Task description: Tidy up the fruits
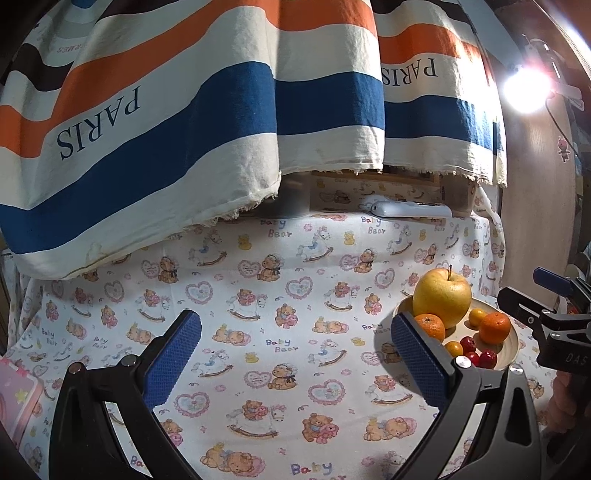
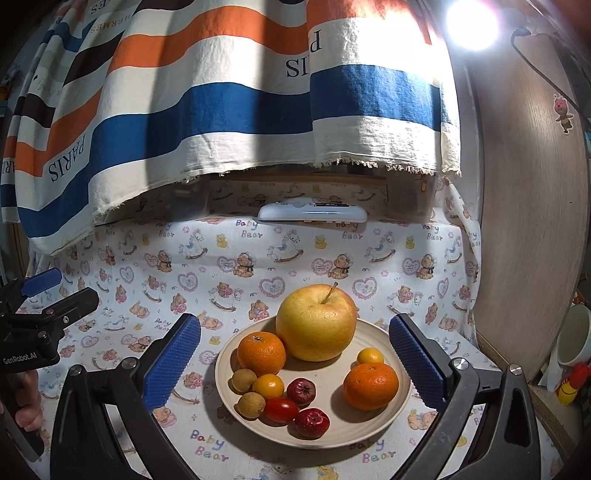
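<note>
A cream plate (image 2: pixel 369 424) on the bear-print cloth holds a big yellow apple (image 2: pixel 316 323), two mandarins (image 2: pixel 261 351) (image 2: pixel 370 386), small yellow, red and brown fruits. My right gripper (image 2: pixel 293 360) hovers open just in front of the plate, fingers either side of it, holding nothing. In the left wrist view the plate (image 1: pixel 511 352) lies at the right with the apple (image 1: pixel 441 301) on it. My left gripper (image 1: pixel 295 356) is open over bare cloth left of the plate; its right finger (image 1: pixel 419 356) hides part of the plate.
A striped PARIS cloth (image 2: pixel 221 103) hangs over the back. A white remote (image 2: pixel 312 212) lies below it. A wooden panel (image 2: pixel 532 221) walls the right side, a white cup (image 2: pixel 574 336) beyond. A pink box (image 1: pixel 16 395) sits at far left. A bright lamp (image 2: pixel 472 22) glares.
</note>
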The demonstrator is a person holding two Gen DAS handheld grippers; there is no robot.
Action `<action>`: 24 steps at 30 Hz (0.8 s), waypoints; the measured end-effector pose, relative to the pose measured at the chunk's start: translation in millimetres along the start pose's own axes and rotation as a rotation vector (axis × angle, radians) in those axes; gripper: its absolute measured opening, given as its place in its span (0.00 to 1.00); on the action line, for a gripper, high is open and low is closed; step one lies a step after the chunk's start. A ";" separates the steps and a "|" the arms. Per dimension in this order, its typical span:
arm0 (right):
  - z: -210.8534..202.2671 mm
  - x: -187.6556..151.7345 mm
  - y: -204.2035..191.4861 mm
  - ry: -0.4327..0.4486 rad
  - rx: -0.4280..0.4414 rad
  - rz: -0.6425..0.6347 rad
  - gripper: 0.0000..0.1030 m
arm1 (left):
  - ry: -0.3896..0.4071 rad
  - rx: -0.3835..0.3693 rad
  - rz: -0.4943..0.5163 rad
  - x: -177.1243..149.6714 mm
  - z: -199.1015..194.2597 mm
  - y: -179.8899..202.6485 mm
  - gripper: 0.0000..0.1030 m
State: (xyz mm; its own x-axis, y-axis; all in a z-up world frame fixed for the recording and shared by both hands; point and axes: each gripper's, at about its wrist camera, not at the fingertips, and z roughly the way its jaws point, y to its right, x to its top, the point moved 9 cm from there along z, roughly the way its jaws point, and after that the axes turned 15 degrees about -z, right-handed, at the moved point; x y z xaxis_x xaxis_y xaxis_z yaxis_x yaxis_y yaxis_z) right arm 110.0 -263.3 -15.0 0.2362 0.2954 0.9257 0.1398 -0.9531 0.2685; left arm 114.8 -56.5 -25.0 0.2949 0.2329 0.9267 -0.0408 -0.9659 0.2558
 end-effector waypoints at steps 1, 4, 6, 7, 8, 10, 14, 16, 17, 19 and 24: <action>-0.3 0.0 0.1 0.000 0.000 0.000 1.00 | -0.001 -0.001 0.004 -0.2 0.0 0.9 0.99; -0.1 0.0 0.1 0.000 0.000 0.000 1.00 | -0.001 -0.007 0.011 -0.3 0.0 2.3 0.99; -0.3 0.1 0.3 0.000 0.000 0.000 1.00 | -0.001 -0.006 0.009 0.0 0.3 2.2 0.99; -0.3 0.1 0.4 0.000 0.000 0.000 1.00 | -0.001 -0.004 0.006 -0.1 0.7 1.7 0.99; 0.0 0.2 0.3 0.000 0.000 0.000 1.00 | -0.001 -0.002 0.004 0.0 0.8 1.1 0.99; -0.4 0.1 0.6 0.000 0.001 0.000 1.00 | -0.001 0.000 0.004 -0.4 0.8 1.3 0.99; 0.1 0.4 0.3 0.000 0.001 0.000 1.00 | -0.005 -0.005 0.009 -0.9 1.4 1.5 0.99; -0.6 0.3 0.7 0.000 0.000 0.000 1.00 | 0.001 0.001 0.004 0.0 0.6 -0.2 0.99; 0.3 0.5 0.2 0.000 0.000 0.000 1.00 | -0.001 0.002 0.002 -0.1 0.8 -1.3 0.99; 0.4 0.4 0.3 0.000 0.001 0.000 1.00 | -0.003 0.000 0.004 -0.5 1.1 -1.0 0.99; 0.1 0.4 0.2 0.000 0.000 0.000 1.00 | -0.002 0.000 0.008 -0.7 0.9 -0.3 0.99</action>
State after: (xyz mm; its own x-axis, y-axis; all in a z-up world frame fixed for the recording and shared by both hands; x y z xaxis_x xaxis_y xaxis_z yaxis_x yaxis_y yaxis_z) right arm 110.2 -263.4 -14.6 0.2362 0.2955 0.9257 0.1403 -0.9530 0.2685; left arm 115.5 -56.5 -26.0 0.2965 0.2254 0.9281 -0.0431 -0.9676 0.2488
